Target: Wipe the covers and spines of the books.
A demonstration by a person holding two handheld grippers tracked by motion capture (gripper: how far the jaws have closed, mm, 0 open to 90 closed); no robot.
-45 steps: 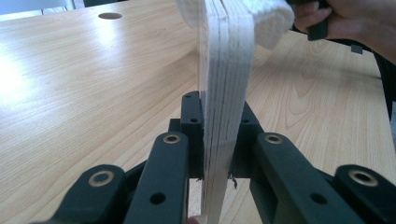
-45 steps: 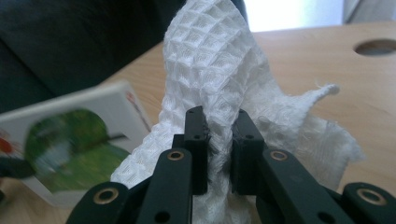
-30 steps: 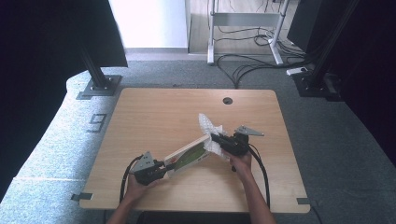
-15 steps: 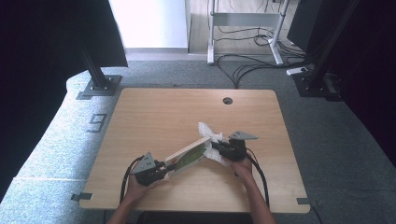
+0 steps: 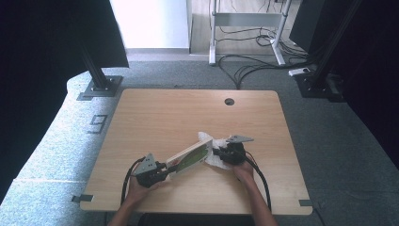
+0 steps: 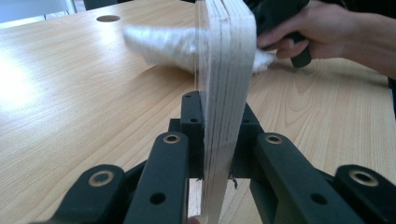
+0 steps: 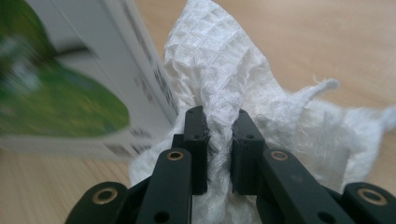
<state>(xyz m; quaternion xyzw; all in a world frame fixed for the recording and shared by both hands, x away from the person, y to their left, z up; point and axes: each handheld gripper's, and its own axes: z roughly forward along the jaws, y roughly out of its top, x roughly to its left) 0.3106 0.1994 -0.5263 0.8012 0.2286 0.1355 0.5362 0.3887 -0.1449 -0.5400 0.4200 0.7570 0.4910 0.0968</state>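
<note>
Right gripper [image 5: 217,154] with cloth [image 7: 219,84] has shifted, seemingly touching the board [image 5: 188,157].

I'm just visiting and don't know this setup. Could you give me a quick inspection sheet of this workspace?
Surface: wooden table, round hole near far edge.
Job's things: board with green print, tilted on edge; white cloth bunched against it.
Clutter: nothing seen.
Grippers: left gripper clamps the board's near end; right gripper pinches the cloth.
Cables: black cable from left gripper, another from right; loose cables on floor.
Surroundings: grey carpet, metal frame legs, dark curtains.
</note>
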